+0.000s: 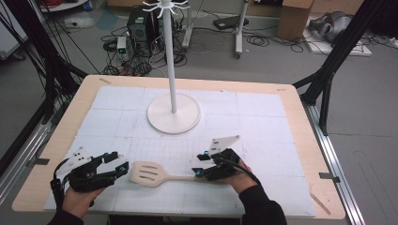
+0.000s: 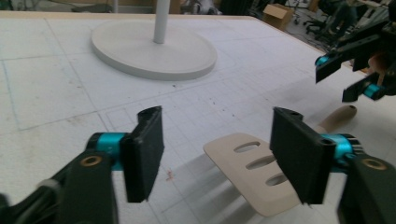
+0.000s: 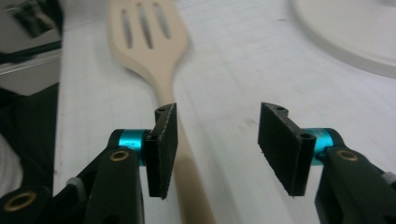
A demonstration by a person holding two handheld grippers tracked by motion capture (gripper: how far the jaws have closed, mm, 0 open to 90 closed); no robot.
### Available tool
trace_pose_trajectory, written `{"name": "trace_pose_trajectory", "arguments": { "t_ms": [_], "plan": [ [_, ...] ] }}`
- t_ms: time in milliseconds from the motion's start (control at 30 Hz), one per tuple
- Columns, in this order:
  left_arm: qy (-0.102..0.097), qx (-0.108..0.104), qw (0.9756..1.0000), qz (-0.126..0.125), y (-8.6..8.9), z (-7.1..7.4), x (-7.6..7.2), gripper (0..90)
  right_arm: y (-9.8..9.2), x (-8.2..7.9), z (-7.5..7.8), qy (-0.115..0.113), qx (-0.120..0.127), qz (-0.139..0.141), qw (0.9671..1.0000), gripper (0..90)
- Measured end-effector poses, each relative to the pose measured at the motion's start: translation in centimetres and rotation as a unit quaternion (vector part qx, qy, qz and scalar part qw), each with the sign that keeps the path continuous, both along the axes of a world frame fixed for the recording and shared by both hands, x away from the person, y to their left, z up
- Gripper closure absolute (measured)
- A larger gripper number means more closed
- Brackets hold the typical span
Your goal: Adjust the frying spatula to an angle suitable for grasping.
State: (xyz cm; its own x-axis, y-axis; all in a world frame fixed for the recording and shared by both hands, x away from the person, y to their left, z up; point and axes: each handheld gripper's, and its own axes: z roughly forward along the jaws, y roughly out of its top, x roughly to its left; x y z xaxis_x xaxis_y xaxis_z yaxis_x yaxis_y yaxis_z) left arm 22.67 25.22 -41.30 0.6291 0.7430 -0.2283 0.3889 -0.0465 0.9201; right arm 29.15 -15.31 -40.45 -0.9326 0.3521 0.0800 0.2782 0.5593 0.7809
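A pale wooden slotted spatula (image 1: 150, 172) lies flat on the white mat, blade to the left, handle to the right. My left gripper (image 1: 119, 162) is just left of the blade and stands open. In the left gripper view its jaws (image 2: 224, 158) are wide apart, with the blade (image 2: 252, 172) on the mat by the right jaw, untouched. My right gripper (image 1: 199, 165) hovers over the handle's end, open. In the right gripper view (image 3: 217, 149) the handle (image 3: 187, 154) runs under the gap close to the left jaw, and the pads do not press it.
A white stand with a round base (image 1: 173, 115) and a tall pole (image 1: 172, 56) with hooks at the top rises at the middle back of the mat. The wooden table edge (image 1: 309, 140) frames the mat. Cables and equipment lie on the floor beyond.
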Motion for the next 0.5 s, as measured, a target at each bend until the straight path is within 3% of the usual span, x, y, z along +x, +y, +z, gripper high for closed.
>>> {"name": "trace_pose_trajectory", "arguments": {
  "t_ms": [33,67,133,233,333,367,433,467,500],
  "plan": [
    [0.0,0.0,1.0,0.0,0.0,0.0,0.0,40.1,0.0,0.0,0.0,0.0,0.0,0.0,1.0,47.2],
    [0.002,-0.002,1.0,-0.003,0.0,0.0,0.0,40.1,-0.9,-0.5,0.2,-0.01,-0.001,-0.017,0.9998,46.9],
    [0.0,0.004,0.9999,-0.016,-0.1,0.0,0.1,49.4,-2.9,-1.3,0.4,-0.025,-0.001,-0.057,0.9981,47.4],
    [0.002,0.019,0.9992,-0.035,-0.8,-0.1,0.1,60.6,-5.7,-2.5,0.5,-0.027,-0.017,-0.126,0.9915,53.6],
    [0.009,0.04,0.9973,-0.06,-2.2,-0.4,0.4,66.2,-8.6,-3.9,0.6,-0.022,-0.008,-0.169,0.9854,65.9],
    [0.009,0.04,0.9973,-0.06,-2.2,-0.4,0.4,67.1,-8.6,-3.9,0.6,-0.022,-0.008,-0.169,0.9854,65.9],
    [0.016,0.061,0.9957,-0.069,-2.9,-0.8,0.5,67.3,-9.5,-4.5,0.4,-0.008,-0.004,-0.168,0.9857,73.8],
    [0.024,0.073,0.994,-0.077,-3.4,-1.1,0.7,67.9,-9.8,-5.1,-0.1,-0.003,-0.013,-0.156,0.9877,79.7],
    [0.024,0.073,0.994,-0.077,-3.4,-1.1,0.7,69.2,-9.8,-5.1,-0.1,-0.003,-0.013,-0.156,0.9877,79.7]
  ]
}}
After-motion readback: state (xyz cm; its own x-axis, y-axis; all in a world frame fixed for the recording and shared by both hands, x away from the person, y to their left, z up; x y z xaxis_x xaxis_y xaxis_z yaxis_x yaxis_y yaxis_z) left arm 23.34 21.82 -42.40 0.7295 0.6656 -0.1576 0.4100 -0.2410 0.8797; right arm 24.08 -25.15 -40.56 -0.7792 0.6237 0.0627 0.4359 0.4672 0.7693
